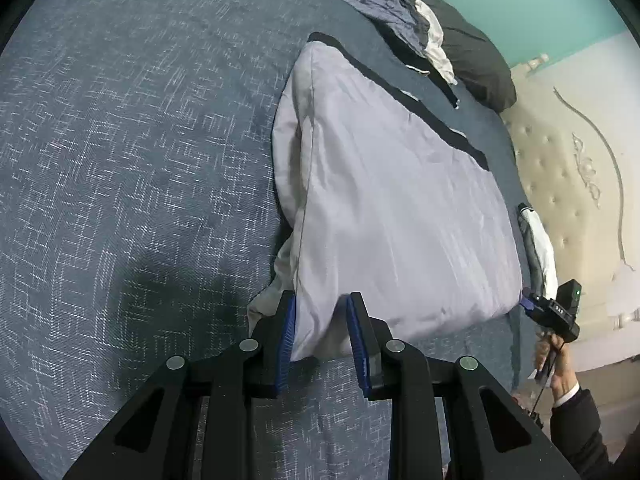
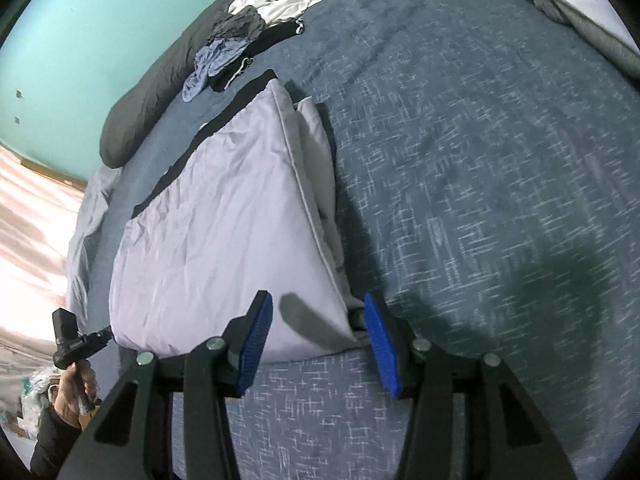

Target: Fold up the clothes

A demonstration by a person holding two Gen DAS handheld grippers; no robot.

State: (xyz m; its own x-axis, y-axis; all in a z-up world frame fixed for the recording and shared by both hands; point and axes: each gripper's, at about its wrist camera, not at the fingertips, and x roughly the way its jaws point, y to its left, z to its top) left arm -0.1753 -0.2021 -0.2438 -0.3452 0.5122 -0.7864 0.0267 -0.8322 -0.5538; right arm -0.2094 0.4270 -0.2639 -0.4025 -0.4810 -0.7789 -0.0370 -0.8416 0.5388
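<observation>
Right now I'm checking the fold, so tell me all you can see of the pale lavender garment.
The pale lavender garment lies folded on the blue bedspread, smooth, thin fabric, faintly creased. A seam runs along one side, where lighter layers show beneath. A black edge borders its far side. The left gripper and right gripper each straddle a near corner, jaws open.

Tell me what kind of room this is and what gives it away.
Most likely a bedroom. The work surface is a bed with a blue patterned cover, a long dark pillow lies along the teal wall, and a heap of loose clothes waits beside the folded grey garment.
</observation>
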